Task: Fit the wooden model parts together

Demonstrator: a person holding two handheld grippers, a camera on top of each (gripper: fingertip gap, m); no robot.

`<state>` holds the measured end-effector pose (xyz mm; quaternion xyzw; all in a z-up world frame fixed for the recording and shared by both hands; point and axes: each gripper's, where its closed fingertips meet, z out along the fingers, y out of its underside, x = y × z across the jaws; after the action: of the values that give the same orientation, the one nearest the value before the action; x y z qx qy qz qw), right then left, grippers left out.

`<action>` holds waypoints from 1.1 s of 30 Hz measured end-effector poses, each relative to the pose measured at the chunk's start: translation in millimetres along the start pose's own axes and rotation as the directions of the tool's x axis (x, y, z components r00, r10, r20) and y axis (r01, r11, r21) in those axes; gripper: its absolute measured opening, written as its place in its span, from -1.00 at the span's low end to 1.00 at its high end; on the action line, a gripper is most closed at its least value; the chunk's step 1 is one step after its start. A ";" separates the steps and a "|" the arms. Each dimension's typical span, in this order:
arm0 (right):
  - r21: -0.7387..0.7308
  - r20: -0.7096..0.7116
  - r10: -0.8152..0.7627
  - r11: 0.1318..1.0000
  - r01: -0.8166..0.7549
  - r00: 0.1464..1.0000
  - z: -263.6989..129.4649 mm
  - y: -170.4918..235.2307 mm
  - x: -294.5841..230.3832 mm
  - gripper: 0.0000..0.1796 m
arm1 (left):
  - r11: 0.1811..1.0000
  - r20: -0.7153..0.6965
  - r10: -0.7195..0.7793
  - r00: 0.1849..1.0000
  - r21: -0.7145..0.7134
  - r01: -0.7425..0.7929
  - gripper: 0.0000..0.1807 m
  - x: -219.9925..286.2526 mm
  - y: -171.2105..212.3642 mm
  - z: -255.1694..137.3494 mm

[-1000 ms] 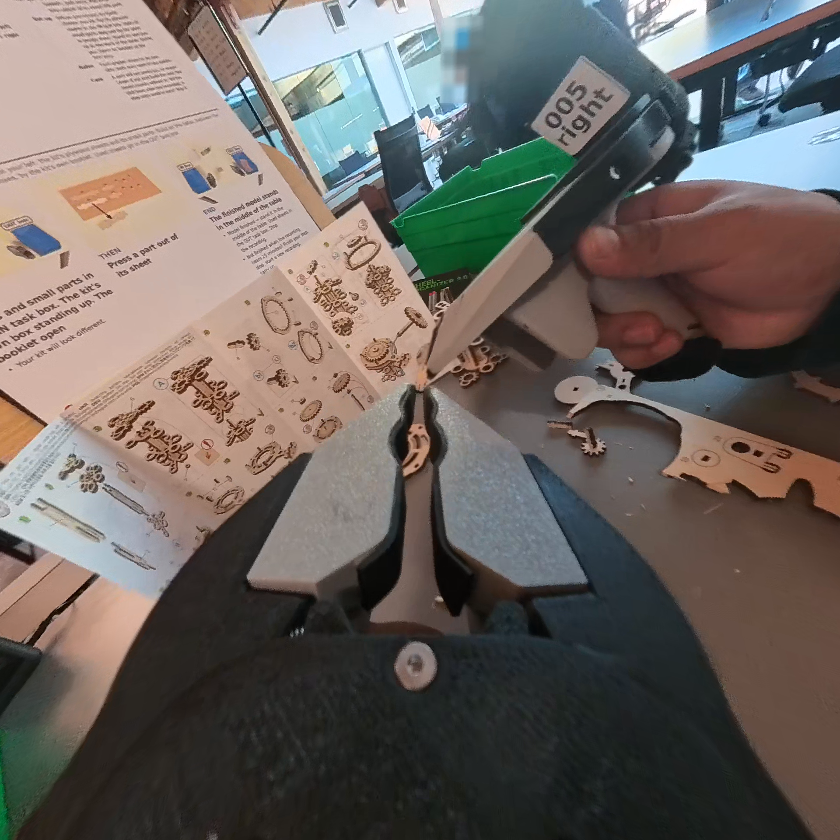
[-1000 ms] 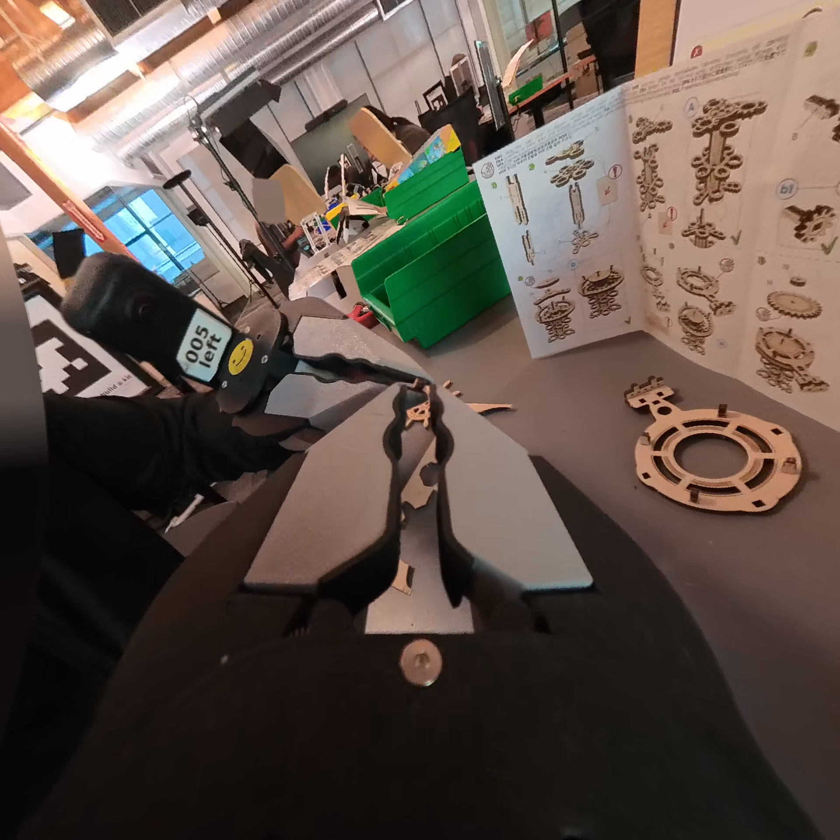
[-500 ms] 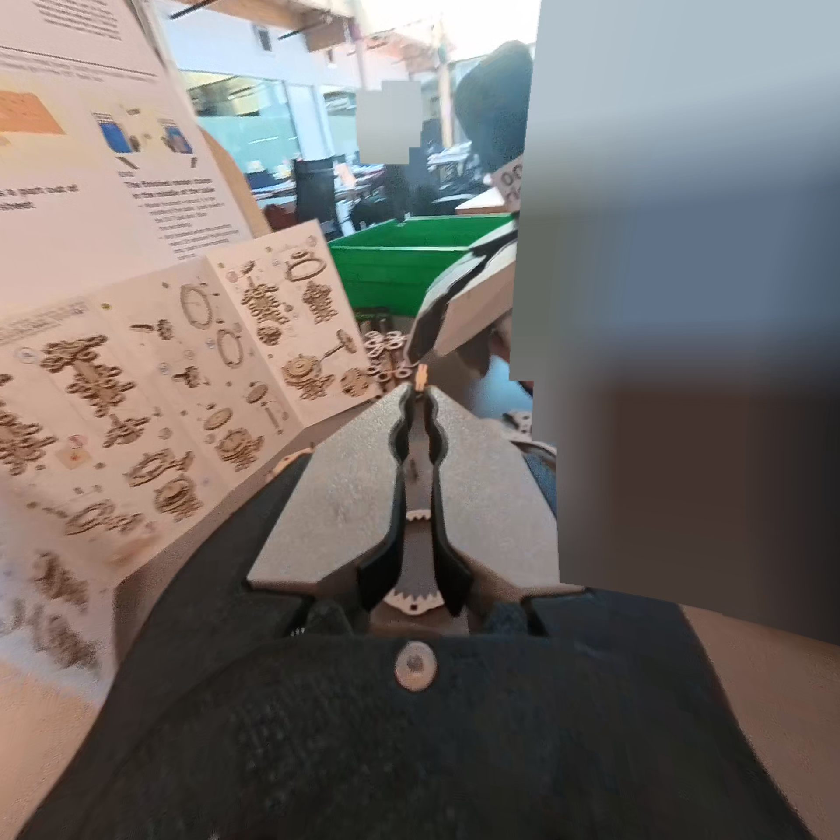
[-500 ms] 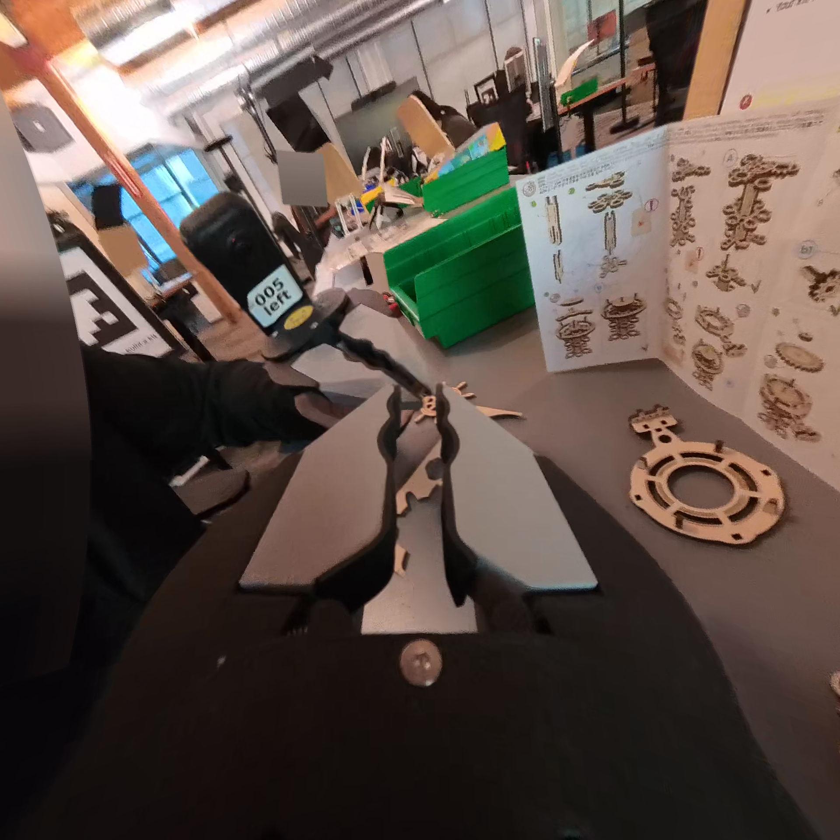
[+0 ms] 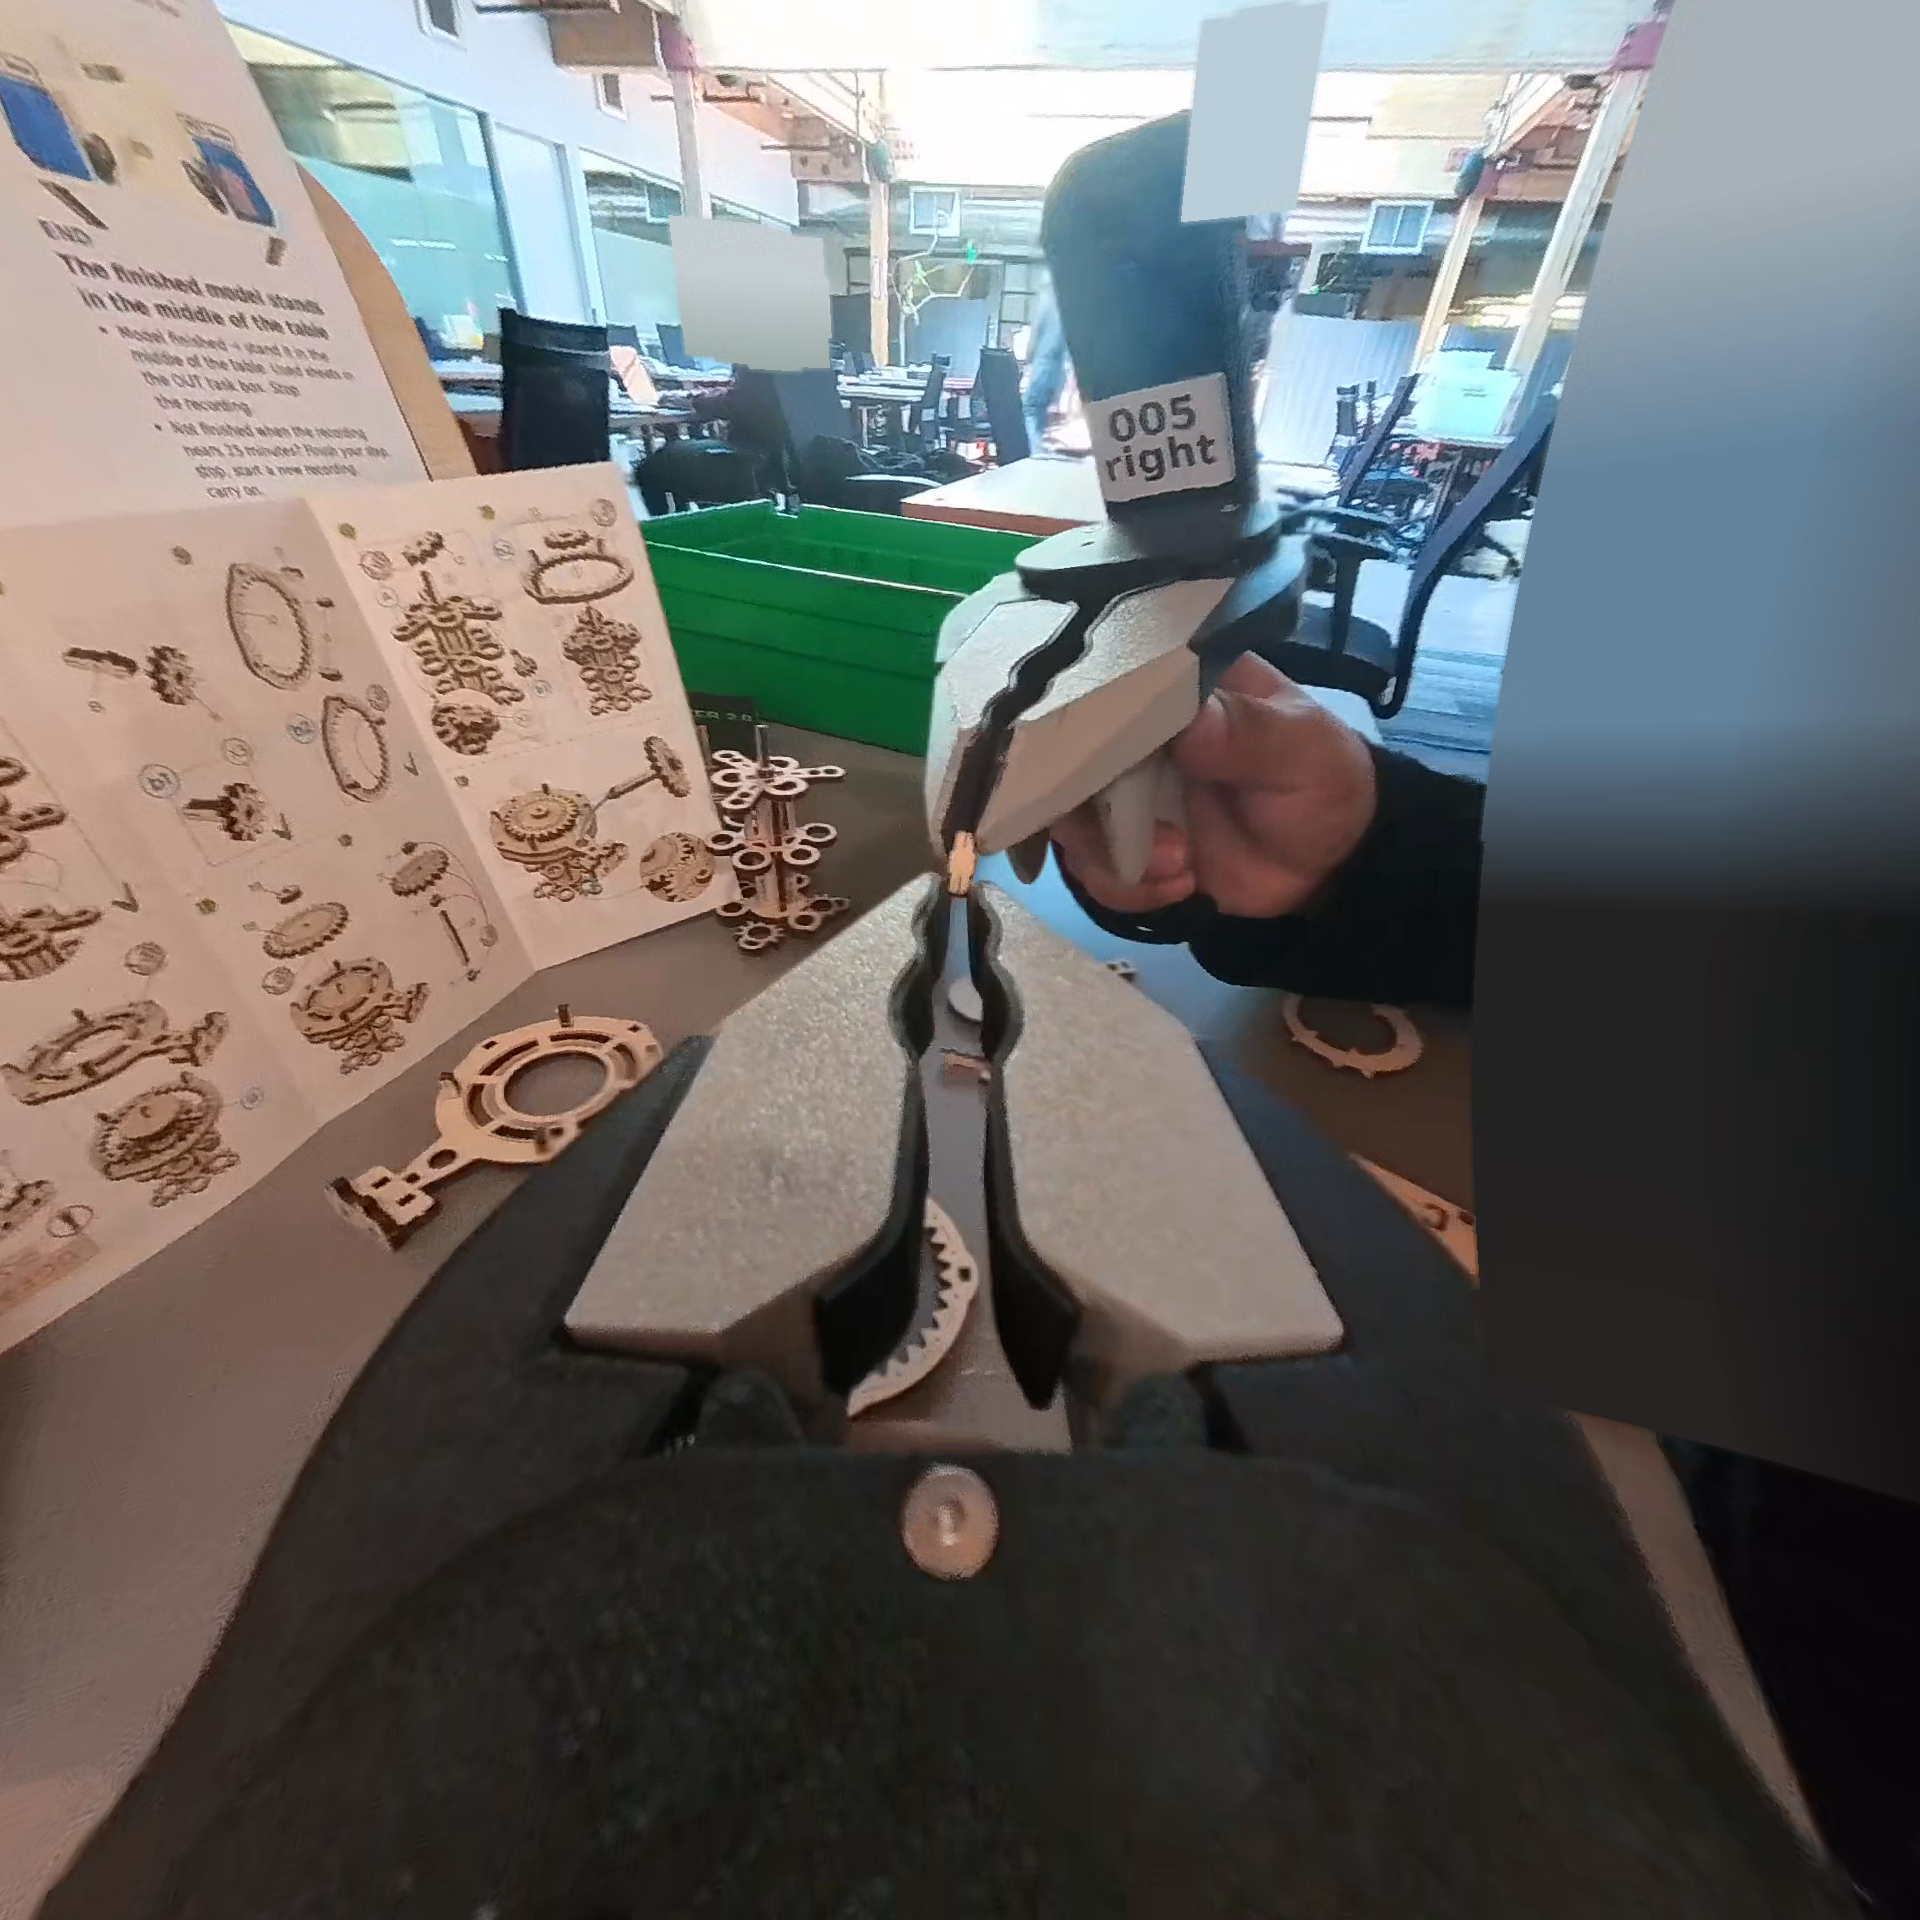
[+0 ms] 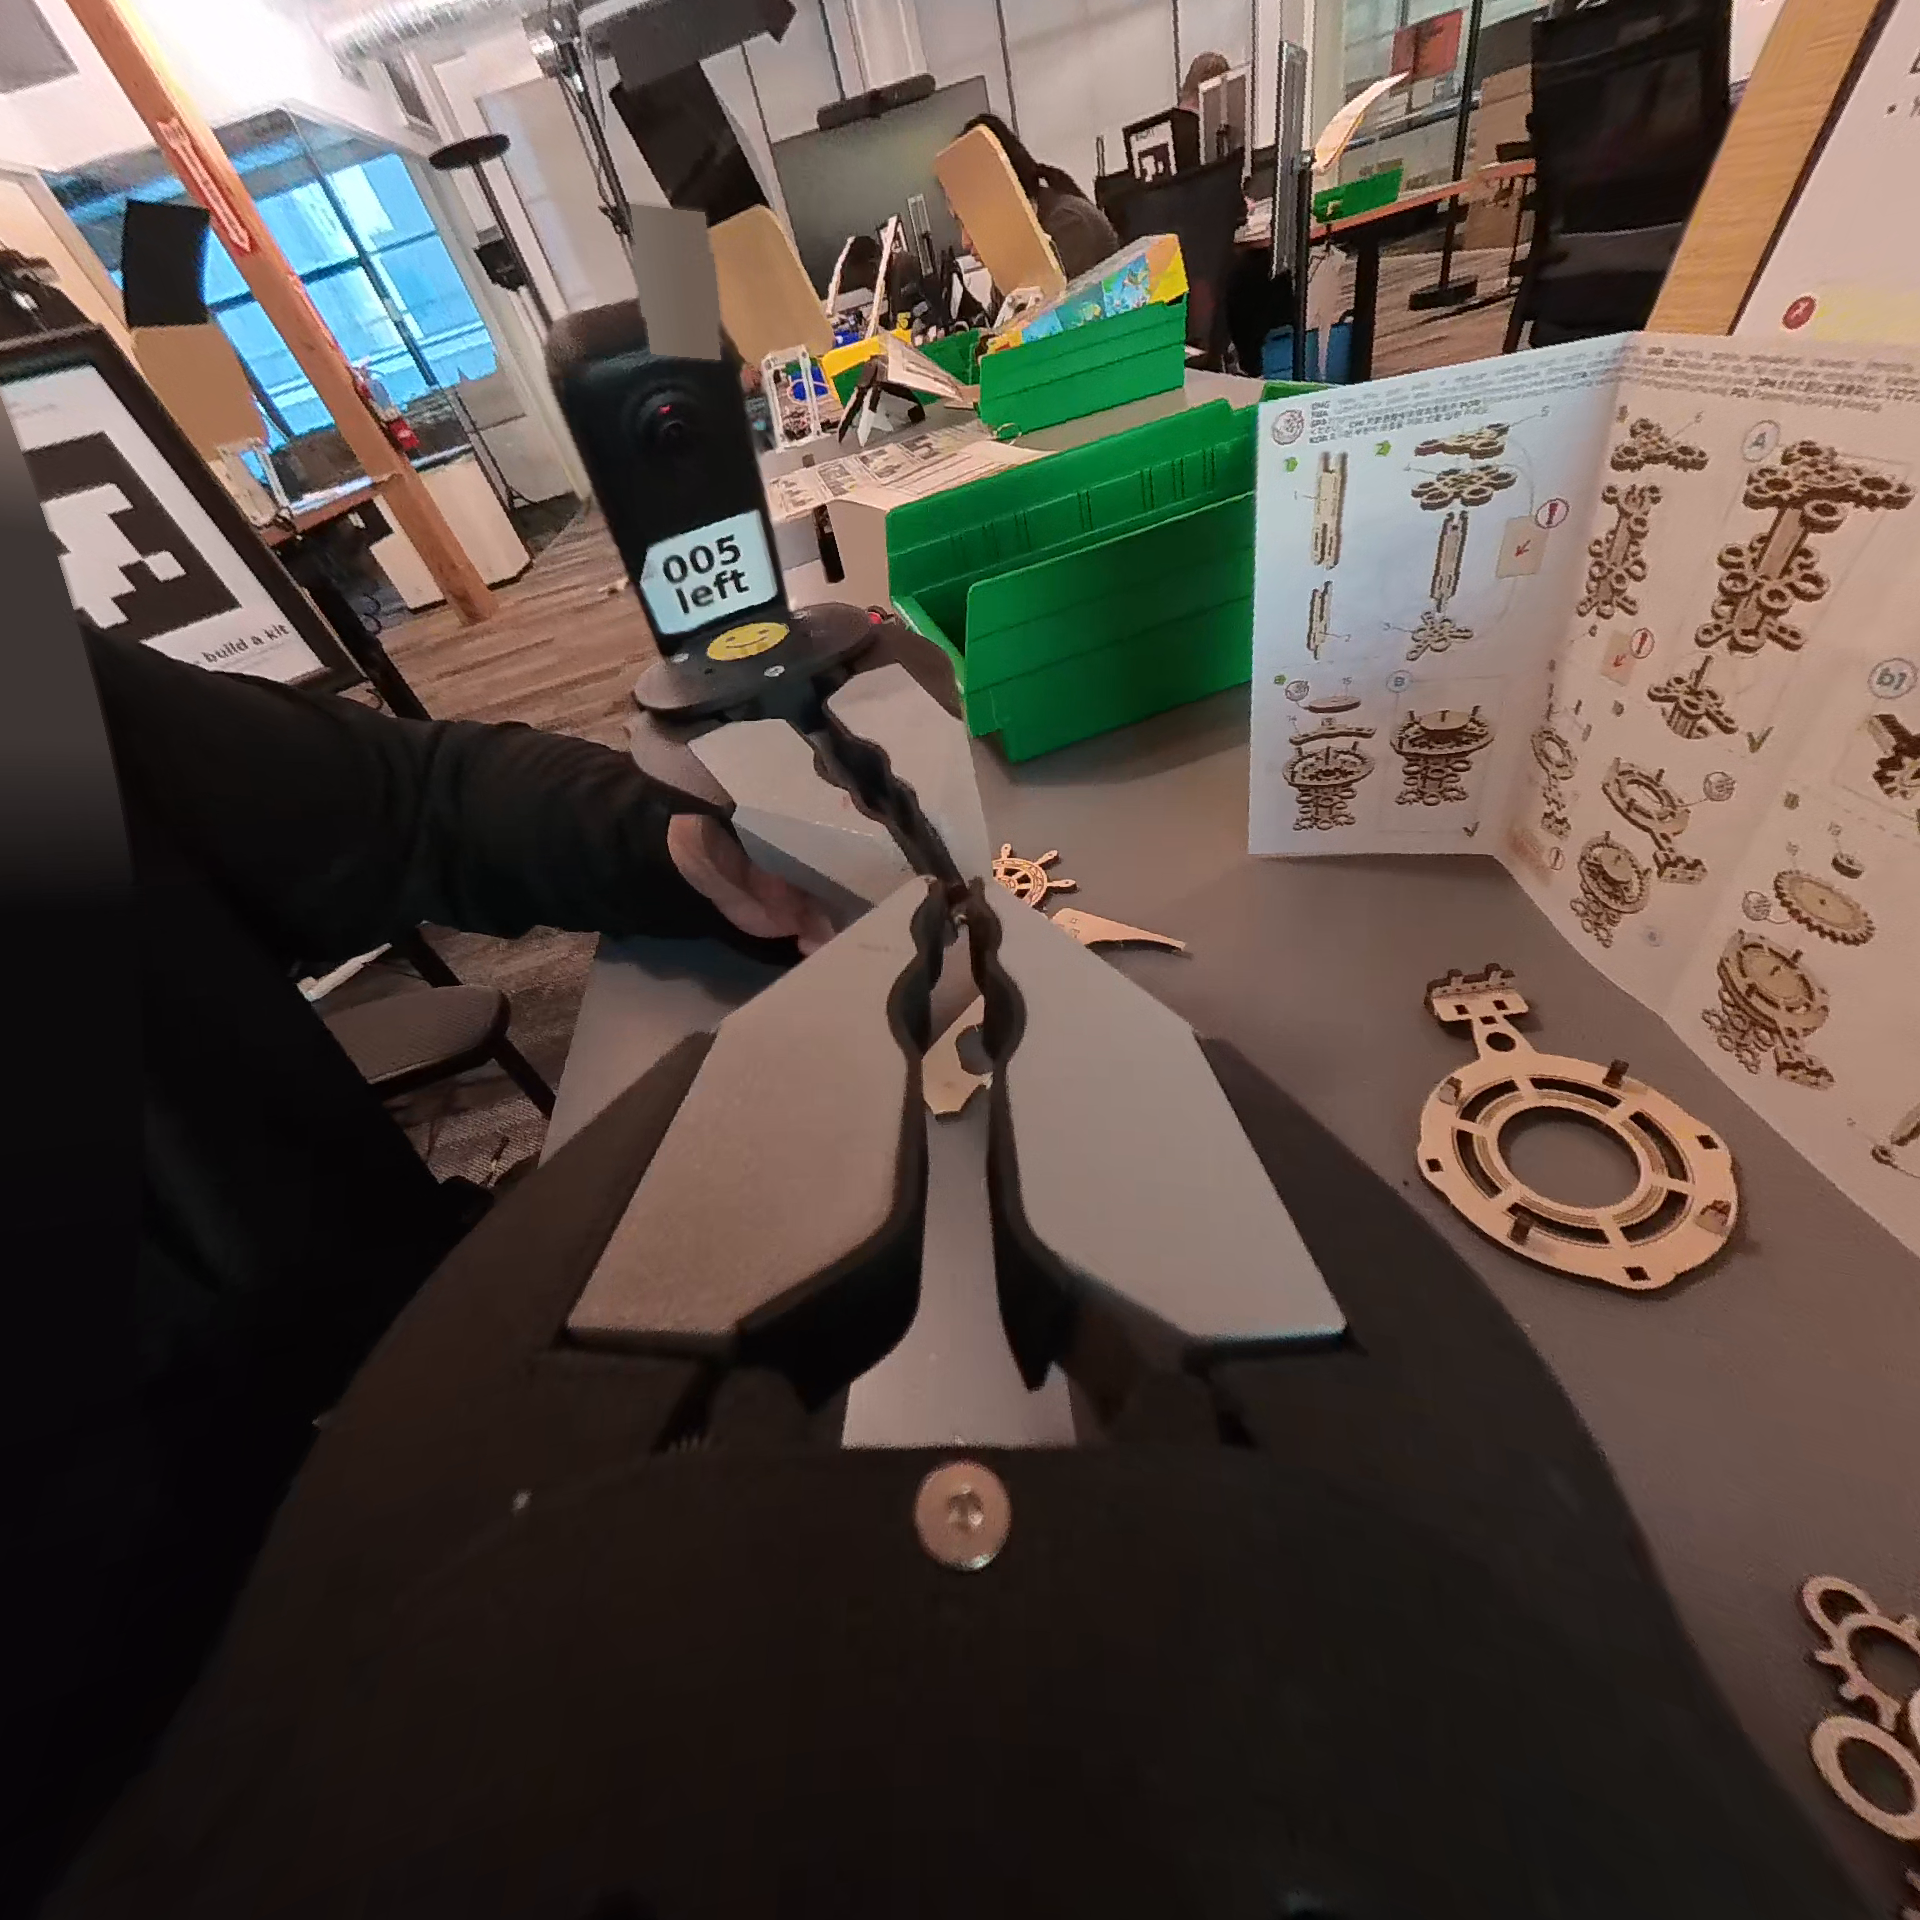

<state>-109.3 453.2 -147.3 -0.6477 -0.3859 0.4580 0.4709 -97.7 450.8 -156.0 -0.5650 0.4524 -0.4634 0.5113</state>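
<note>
Two grippers meet tip to tip above the grey table. In the left wrist view, the left gripper has its jaws drawn narrow, pinching a tiny wooden peg at the very tips, and the right gripper comes down onto that same peg, jaws nearly together. Left of the peg, the ring-shaped wooden frame lies flat before the standing instruction booklet, and a small stacked wooden assembly stands by the booklet's right edge. In the right wrist view, the right gripper is narrow too, its tips touching those of the left gripper; the peg is hidden here. Right of the tips, the ring frame lies on the table, and a ship's-wheel piece lies just behind them.
</note>
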 end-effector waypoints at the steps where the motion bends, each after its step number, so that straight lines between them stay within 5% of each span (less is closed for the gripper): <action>1: -0.003 0.000 -0.008 1.000 0.008 1.000 0.3 0.2 -0.9 -1.00 | 1.000 -0.019 -0.021 1.000 0.001 0.021 -1.00 1.2 0.0 -0.3; 17: -0.144 -0.014 -0.175 0.975 0.172 0.984 0.2 16.3 -4.6 -1.00 | 0.935 -0.205 -0.343 0.917 -0.170 0.312 -0.94 10.2 18.5 -2.4; 19: -0.199 -0.006 -0.196 0.961 0.191 0.981 -4.4 24.9 3.3 -1.00 | 0.929 -0.184 -0.295 0.938 -0.286 0.236 -1.00 6.3 40.4 -6.3; 23: -0.364 0.121 -0.130 0.917 0.166 0.984 2.4 62.3 9.4 -1.00 | 0.813 -0.098 0.034 0.995 -0.576 -0.085 -1.00 -12.8 107.1 -13.9; 33: -0.546 0.254 -0.105 0.805 0.232 0.962 21.2 113.4 17.9 -1.00 | 0.769 -0.137 0.041 0.990 -0.628 -0.118 -1.00 -4.9 120.6 -13.3</action>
<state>-116.8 446.0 -263.6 -0.6694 -0.6091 0.3437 0.2505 -116.2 445.3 -275.9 -0.6569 0.6343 -0.2934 0.2830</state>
